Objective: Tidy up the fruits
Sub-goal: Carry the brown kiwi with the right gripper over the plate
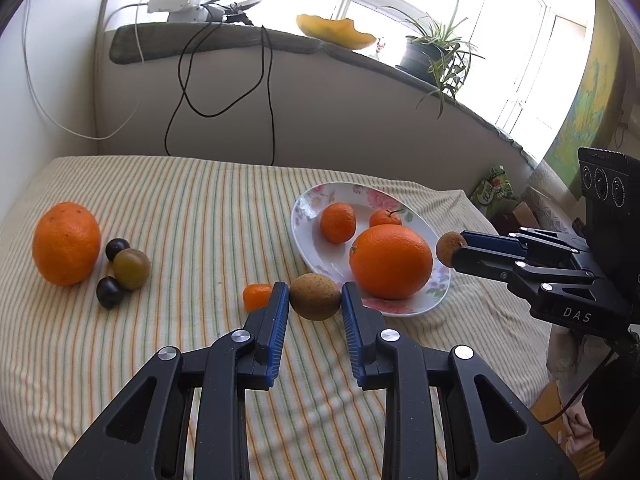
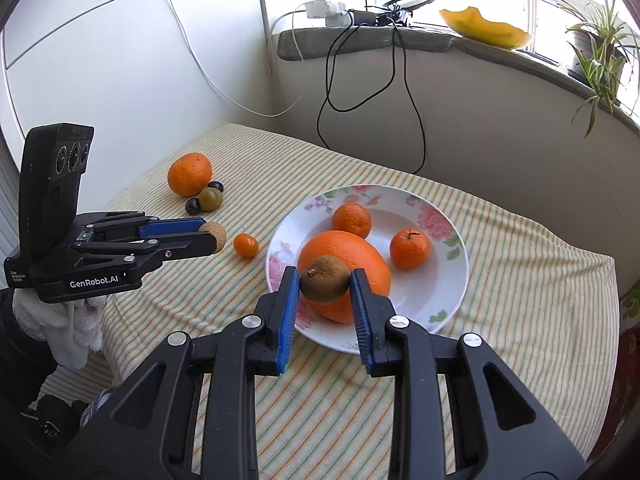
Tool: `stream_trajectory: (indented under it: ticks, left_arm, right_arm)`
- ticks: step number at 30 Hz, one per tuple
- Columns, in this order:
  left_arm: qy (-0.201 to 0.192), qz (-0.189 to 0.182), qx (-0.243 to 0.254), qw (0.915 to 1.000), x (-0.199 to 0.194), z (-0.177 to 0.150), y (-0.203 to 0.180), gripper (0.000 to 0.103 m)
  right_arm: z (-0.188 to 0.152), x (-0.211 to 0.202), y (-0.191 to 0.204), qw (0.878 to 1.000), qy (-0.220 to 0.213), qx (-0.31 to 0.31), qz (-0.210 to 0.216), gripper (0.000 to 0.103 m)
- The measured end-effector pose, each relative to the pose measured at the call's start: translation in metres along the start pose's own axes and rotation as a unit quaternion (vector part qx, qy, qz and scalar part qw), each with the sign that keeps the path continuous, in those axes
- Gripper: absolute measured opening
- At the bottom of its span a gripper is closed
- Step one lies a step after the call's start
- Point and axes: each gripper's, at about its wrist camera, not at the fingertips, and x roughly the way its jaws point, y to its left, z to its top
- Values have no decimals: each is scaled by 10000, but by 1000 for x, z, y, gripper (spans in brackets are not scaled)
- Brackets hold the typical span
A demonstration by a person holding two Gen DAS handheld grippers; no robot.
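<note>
Each gripper is holding a small brown fruit. The left gripper (image 1: 315, 300) has its jaws clenched on a tan fruit (image 1: 315, 297), hanging over the striped cloth (image 1: 180, 208) just beside the plate (image 1: 306, 220) at its 8 o'clock. The right gripper (image 2: 325, 285) is grasping a darker brown fruit (image 2: 325, 284) above the big orange (image 2: 360, 256) in the plate.

Both fruits are looking light, round and rough-skinned, so they are probably gripping well but could bruise; pinching across the widest middle, as now, seems safest. They may roll once released.

Still on the cloth are an orange (image 1: 66, 248) at 9 o'clock, dark plums (image 1: 109, 291), a green one (image 1: 131, 269) and a kumquat (image 1: 257, 295). The tabletop is sitting under a windowsill (image 2: 500, 54) with cables and a plant (image 2: 600, 52).
</note>
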Motion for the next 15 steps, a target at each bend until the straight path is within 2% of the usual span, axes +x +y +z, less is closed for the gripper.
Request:
stream_trajectory:
  ticks: [15]
  left_arm:
    - [13, 12, 165, 9999, 22, 18, -18, 25]
  right_arm:
    - [-11, 0, -54, 9985, -23, 459, -300, 27]
